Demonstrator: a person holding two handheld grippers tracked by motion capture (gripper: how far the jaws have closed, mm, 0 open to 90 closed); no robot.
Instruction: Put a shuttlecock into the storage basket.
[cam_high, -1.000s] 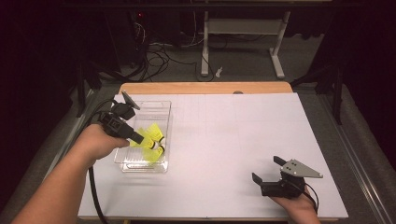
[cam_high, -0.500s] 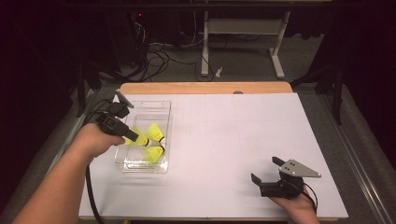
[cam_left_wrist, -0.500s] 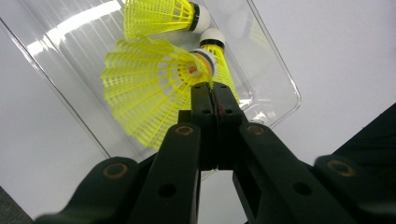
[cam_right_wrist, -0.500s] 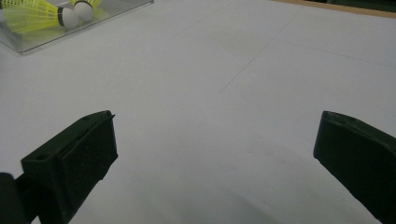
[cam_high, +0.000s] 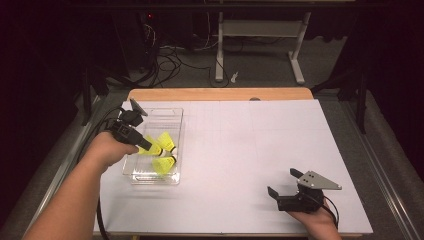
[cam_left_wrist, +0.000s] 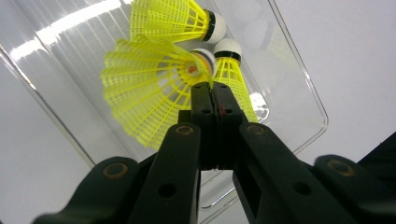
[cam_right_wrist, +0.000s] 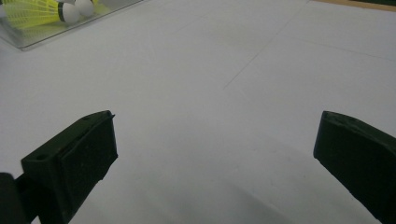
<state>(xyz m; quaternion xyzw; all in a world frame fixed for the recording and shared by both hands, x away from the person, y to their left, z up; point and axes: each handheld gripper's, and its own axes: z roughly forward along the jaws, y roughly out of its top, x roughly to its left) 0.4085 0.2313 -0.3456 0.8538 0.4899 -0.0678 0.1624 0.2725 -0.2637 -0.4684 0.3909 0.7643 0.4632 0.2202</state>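
Yellow shuttlecocks (cam_left_wrist: 154, 88), three in all, fill one clear tray (cam_high: 172, 117).

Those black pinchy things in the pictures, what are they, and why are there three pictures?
They are tongs that a person holds, one in each hand. One picture comes from a camera high above the white table. The other two come from small cameras riding on the tongs themselves, looking along their black jaws.

On the table sits a clear plastic tray with three yellow shuttlecocks, the feathery things you hit in badminton. The left tongs are pinched shut on the skirt edge of one shuttlecock over the tray. The other two lie beside it.

The right tongs are wide open, resting near the table's front edge, holding nothing.
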